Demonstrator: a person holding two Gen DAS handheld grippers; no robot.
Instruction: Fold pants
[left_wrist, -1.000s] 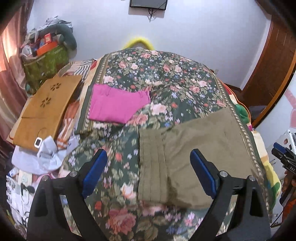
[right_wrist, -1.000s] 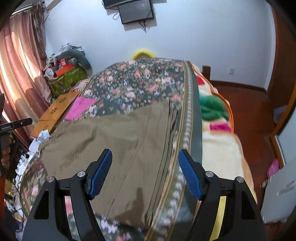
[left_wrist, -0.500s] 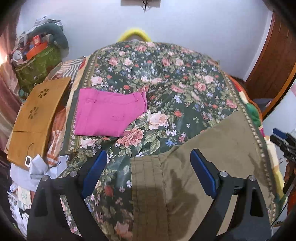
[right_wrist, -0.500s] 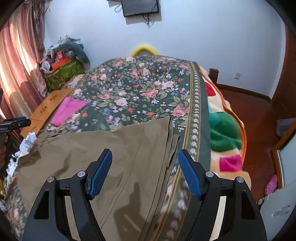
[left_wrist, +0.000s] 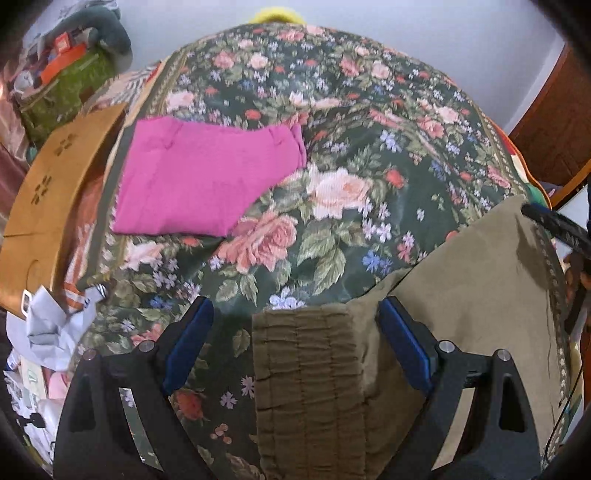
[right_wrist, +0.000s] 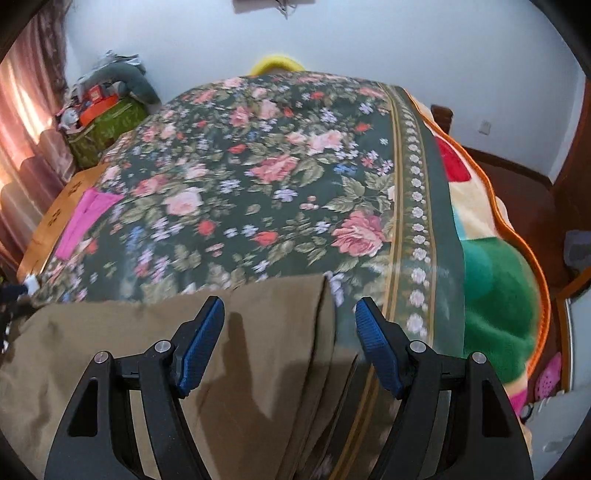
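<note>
Olive pants (left_wrist: 461, 306) lie flat on the near end of a floral bedspread (left_wrist: 332, 129). Their gathered waistband (left_wrist: 306, 373) sits between the fingers of my left gripper (left_wrist: 293, 343), which is open and low over it. My right gripper (right_wrist: 290, 343) is open above the leg-end edge of the pants (right_wrist: 266, 332), near the bed's right border. The right gripper's tip (left_wrist: 554, 225) shows at the far right in the left wrist view.
Folded pink pants (left_wrist: 207, 181) lie at the bed's left side, also seen in the right wrist view (right_wrist: 86, 218). A wooden board (left_wrist: 55, 184) and clutter sit left of the bed. A colourful blanket (right_wrist: 491, 266) hangs over the right edge.
Both grippers have dropped lower and closer to the olive pants, the left onto the waistband and the right onto the leg end. Both stay open.
</note>
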